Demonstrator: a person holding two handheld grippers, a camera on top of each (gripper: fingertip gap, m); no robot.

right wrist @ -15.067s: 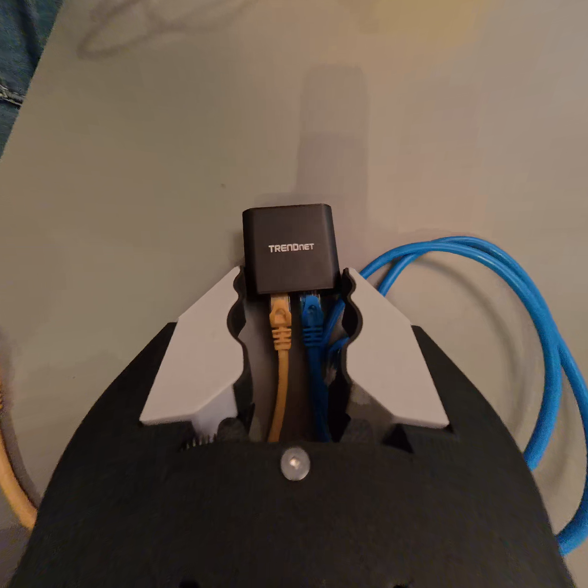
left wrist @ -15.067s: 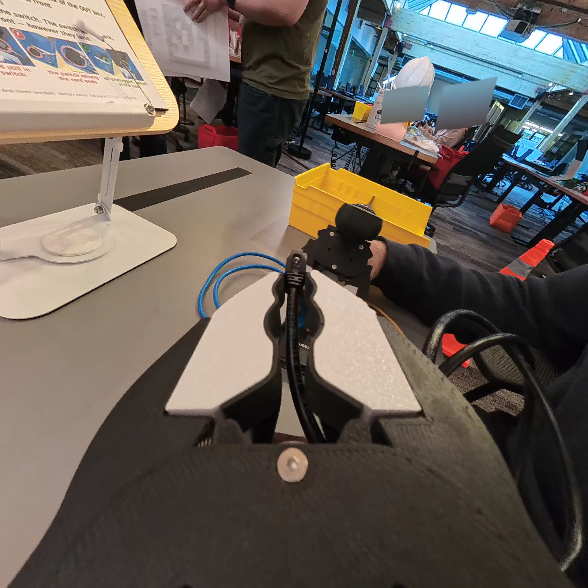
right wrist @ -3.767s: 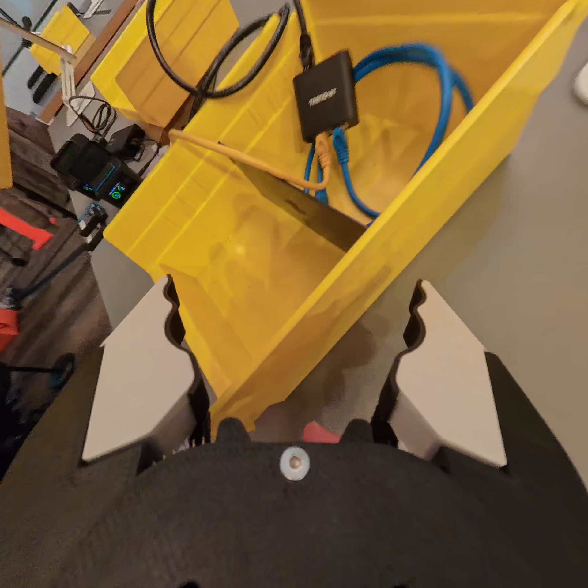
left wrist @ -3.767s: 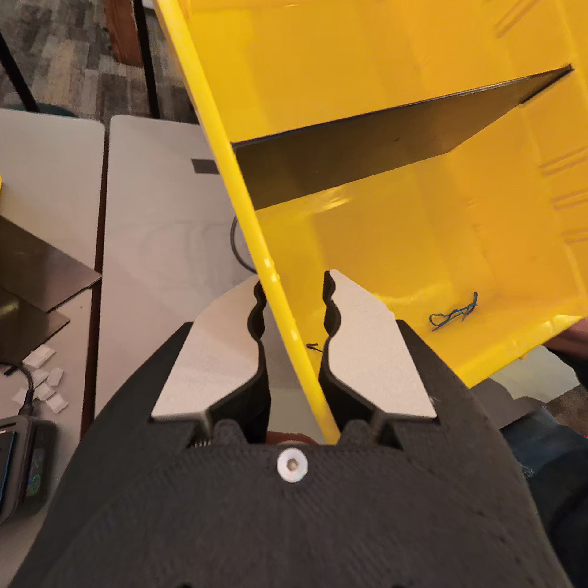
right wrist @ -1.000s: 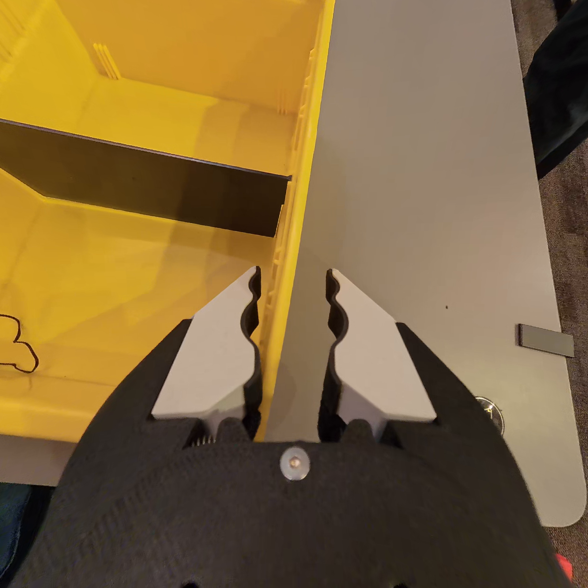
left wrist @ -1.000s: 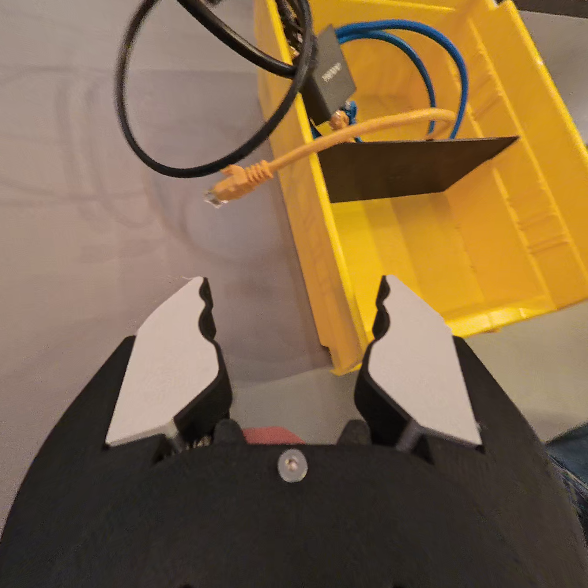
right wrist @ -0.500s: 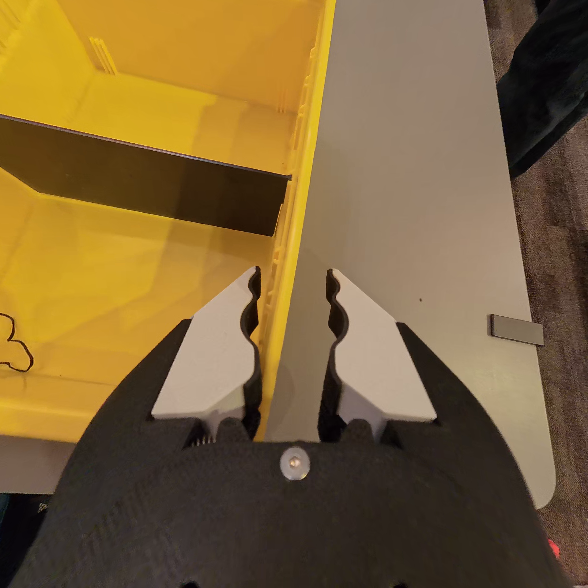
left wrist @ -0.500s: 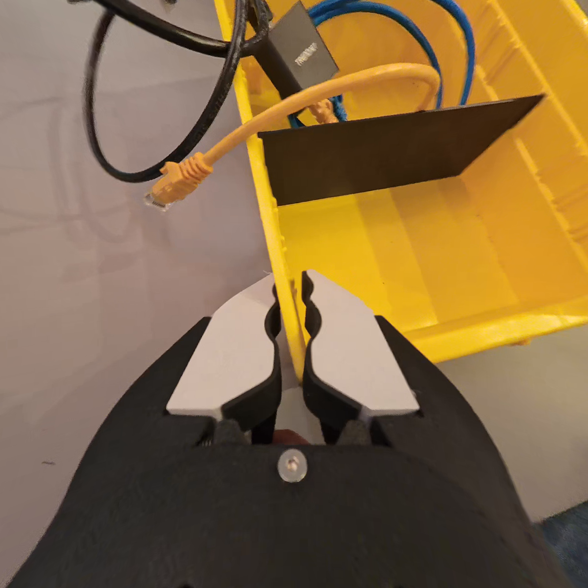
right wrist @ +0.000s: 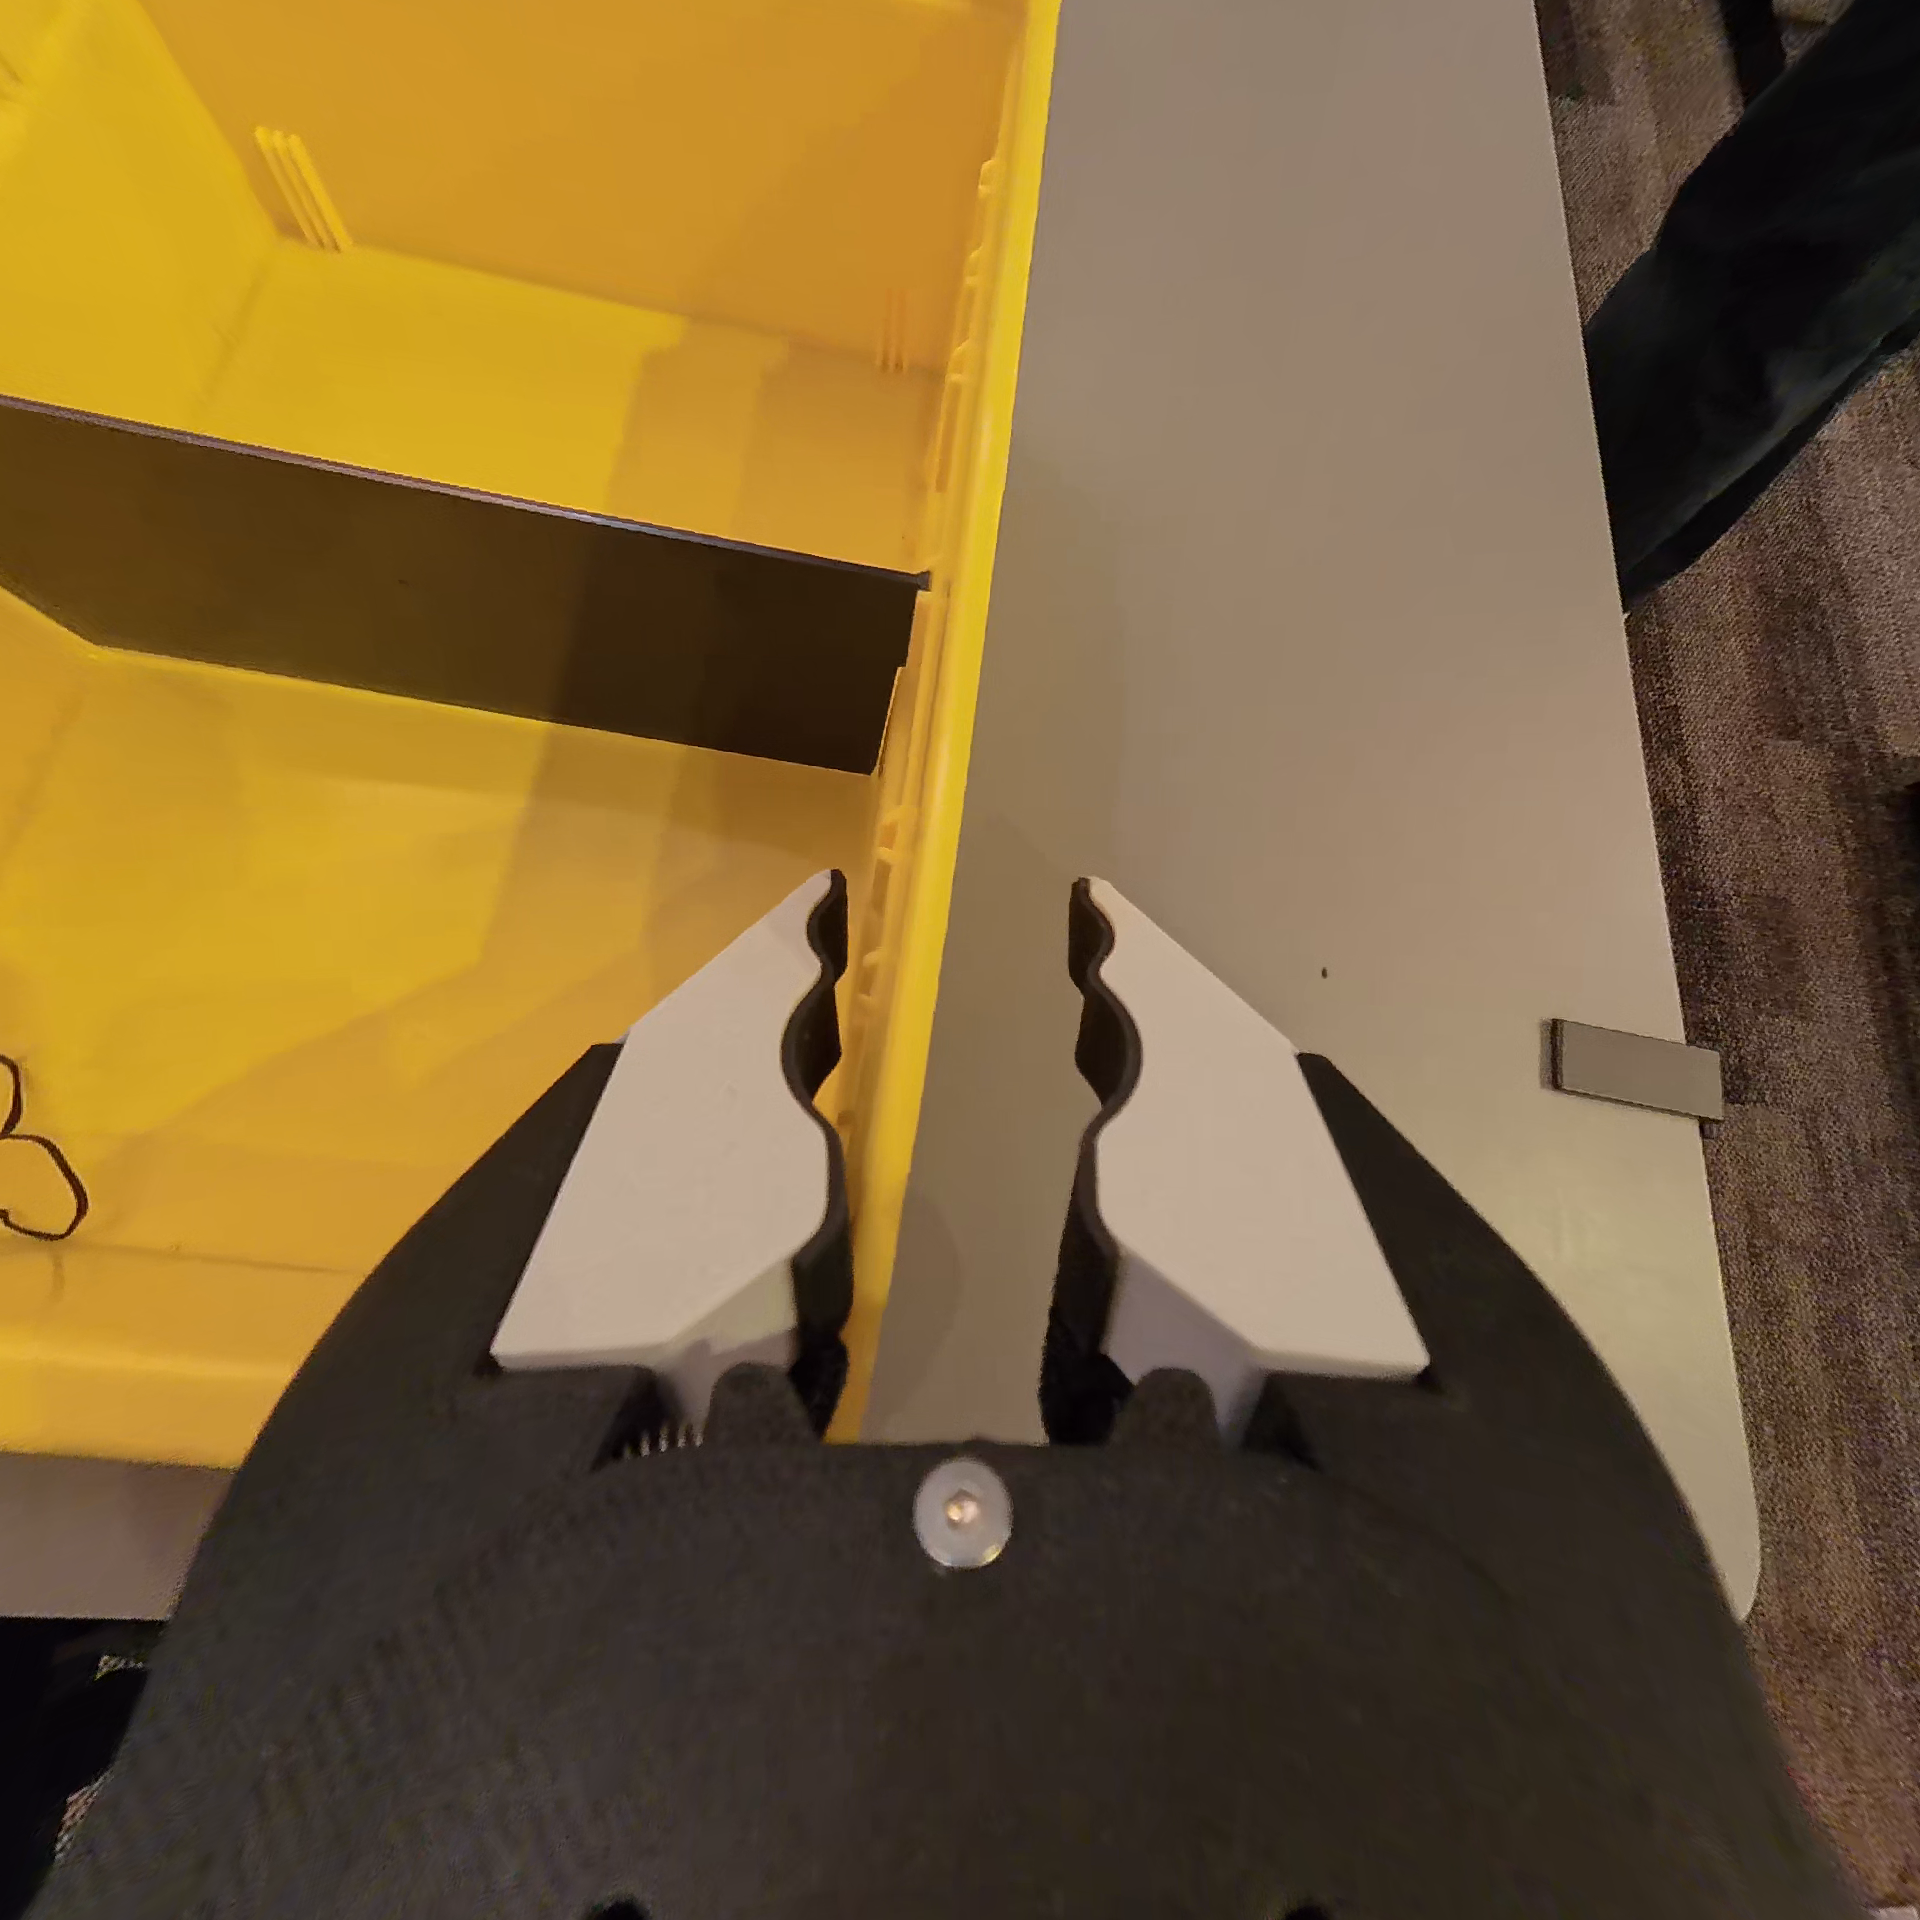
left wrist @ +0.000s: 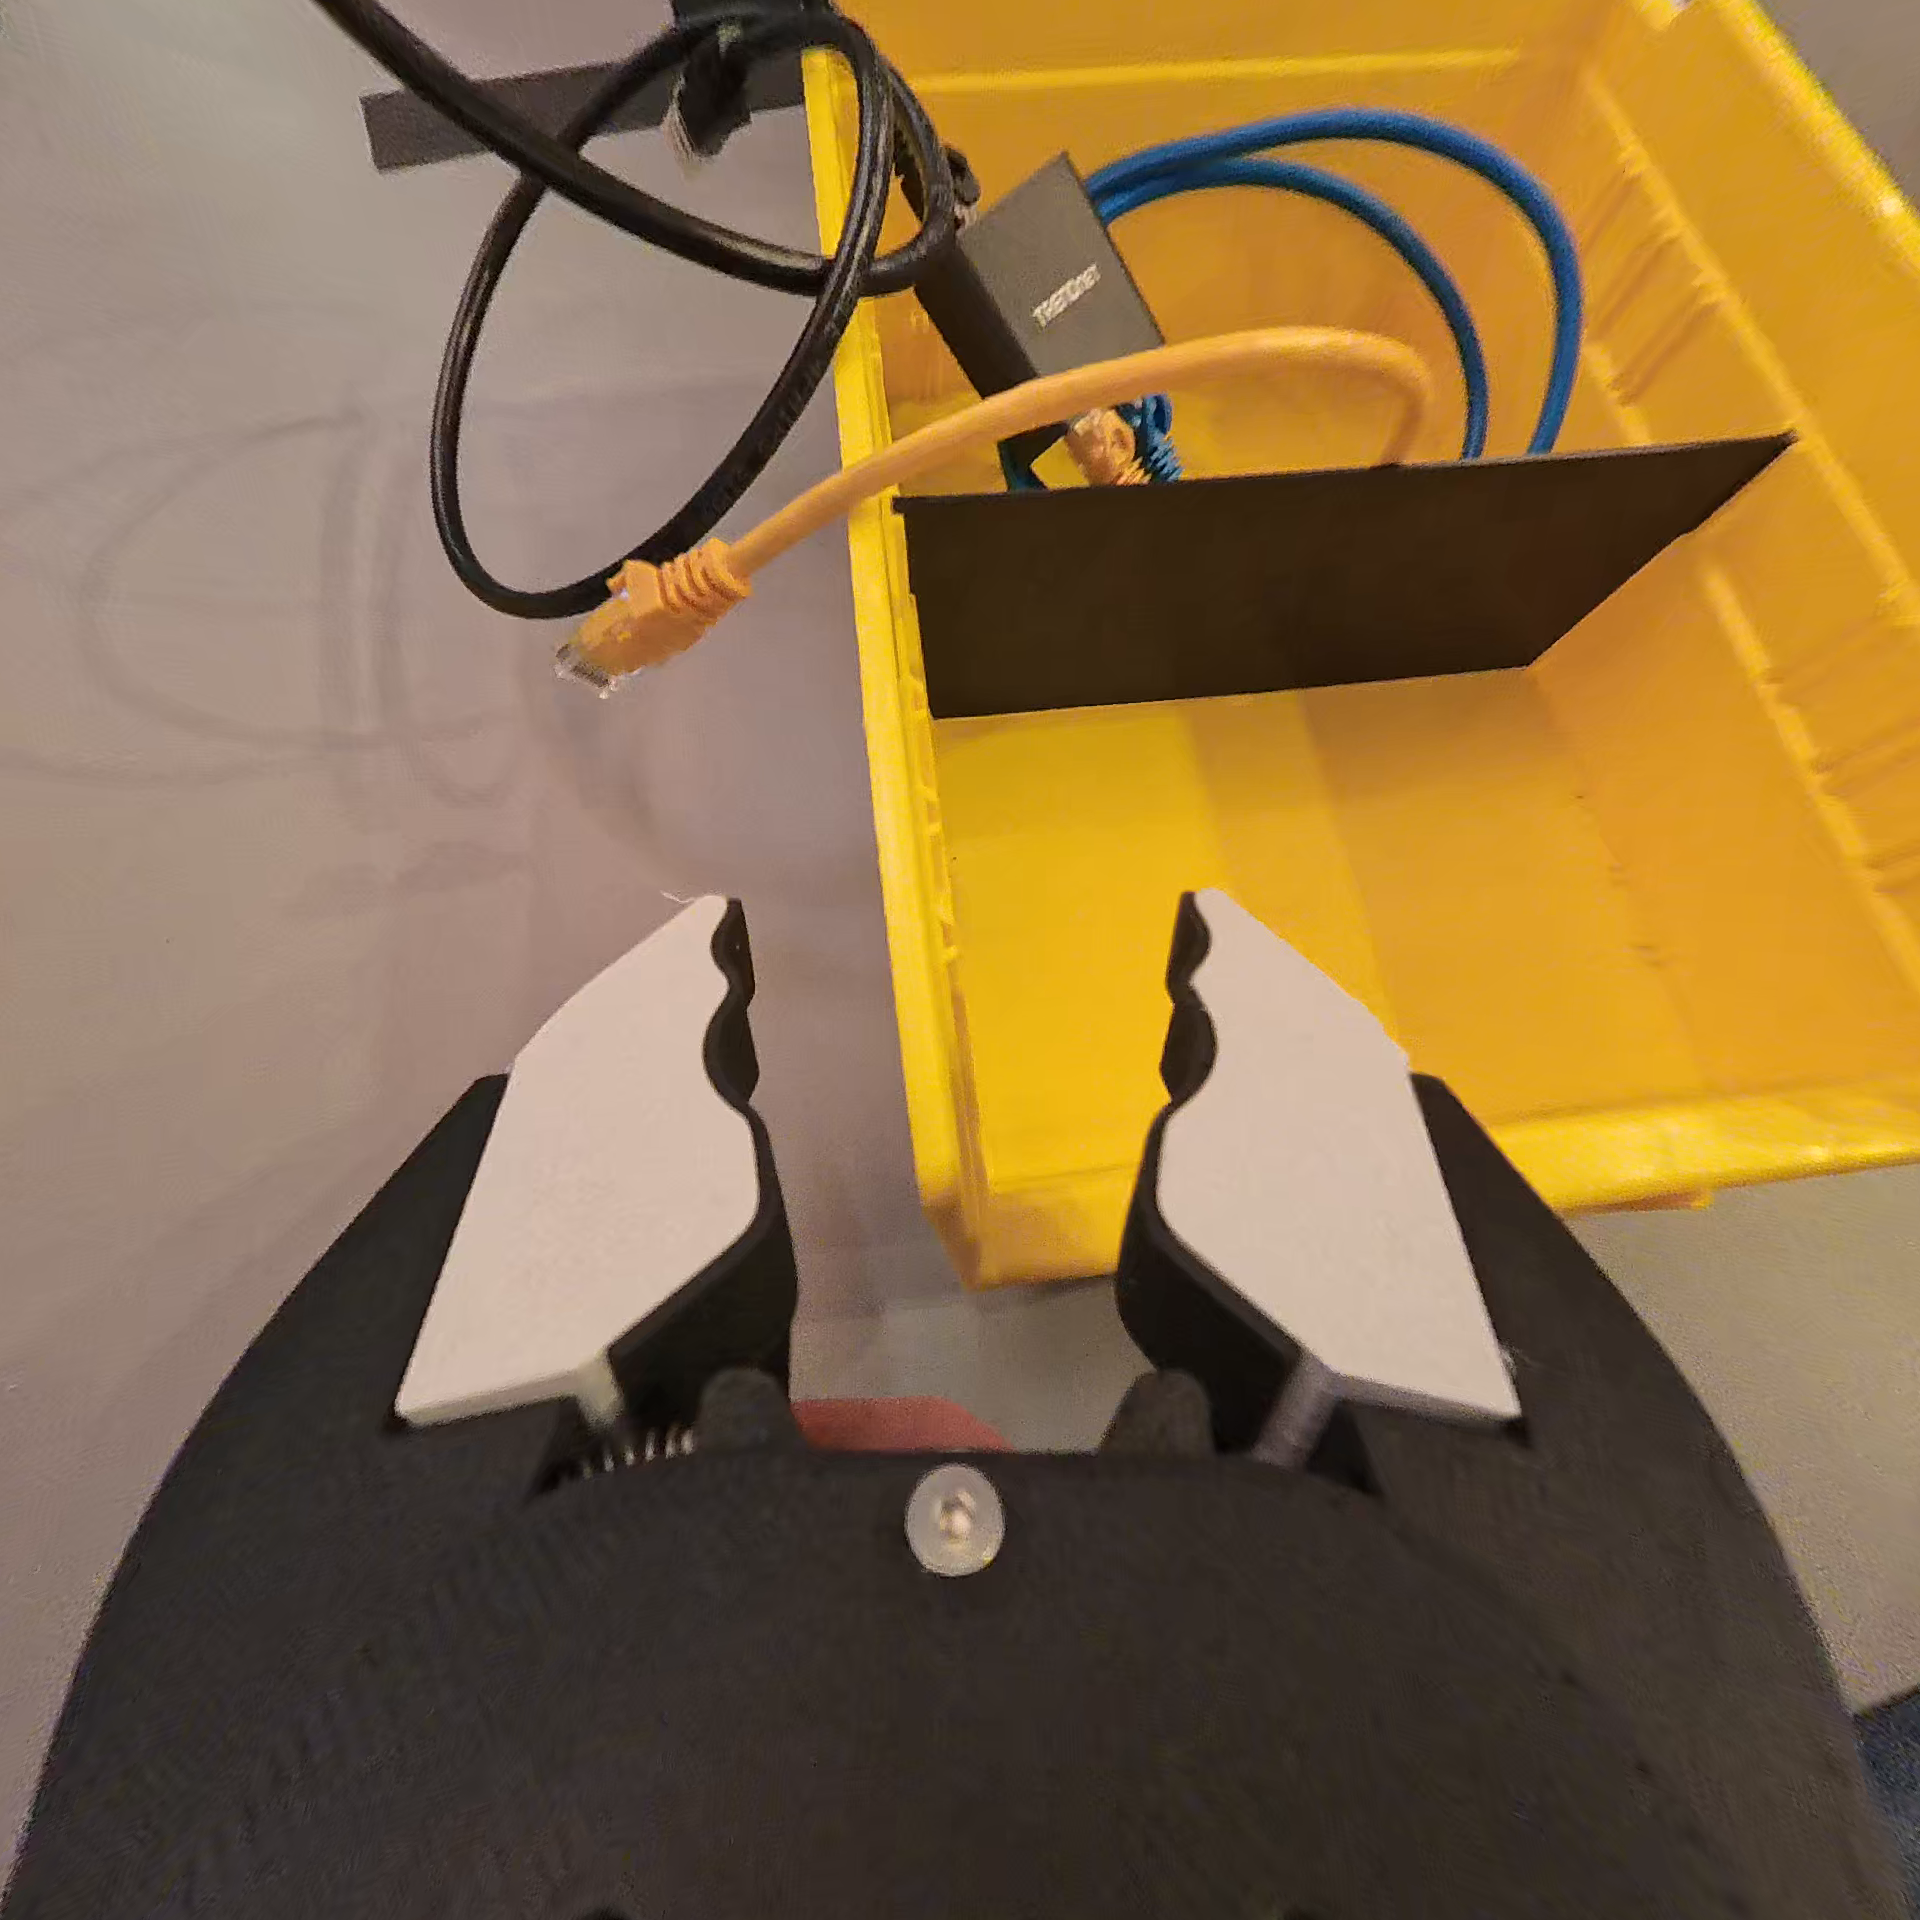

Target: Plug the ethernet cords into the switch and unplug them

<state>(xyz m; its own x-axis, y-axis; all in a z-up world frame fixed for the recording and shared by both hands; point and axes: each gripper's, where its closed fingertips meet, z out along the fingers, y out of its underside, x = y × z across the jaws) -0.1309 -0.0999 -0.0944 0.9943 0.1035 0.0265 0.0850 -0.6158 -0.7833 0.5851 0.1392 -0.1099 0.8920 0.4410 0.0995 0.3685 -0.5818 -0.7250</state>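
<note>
In the left wrist view the black switch [left wrist: 1070, 291] lies in the far compartment of the yellow bin [left wrist: 914, 935], with the blue cord [left wrist: 1507, 208] coiled beside it. The orange cord [left wrist: 1143, 374] arcs over the bin's left wall and its free plug [left wrist: 644, 623] hangs outside. The black cord [left wrist: 623, 416] loops on the table. My left gripper [left wrist: 958, 902] is open and empty, straddling the bin's left wall near its front corner. My right gripper [right wrist: 958, 885] is partly open around the bin's right wall [right wrist: 935, 727]. Its left finger [right wrist: 727, 1091] is against the inside, and its right finger stands clear.
A black divider [left wrist: 1299, 582] splits the bin and also shows in the right wrist view [right wrist: 468, 603]. A thin wire tie [right wrist: 31, 1164] lies in the near compartment. The grey table [right wrist: 1299, 520] ends at the right above carpet [right wrist: 1787, 831]. A dark-clothed person [right wrist: 1766, 260] stands there. The tips of one gripper are about 75 cm away from the tips of the other. It is some 20 cm from my left tips to the black switch [left wrist: 1070, 291].
My left gripper, shut on the bin's left wall half a second ago, has opened and let it go. My right gripper holds the same width and place.
</note>
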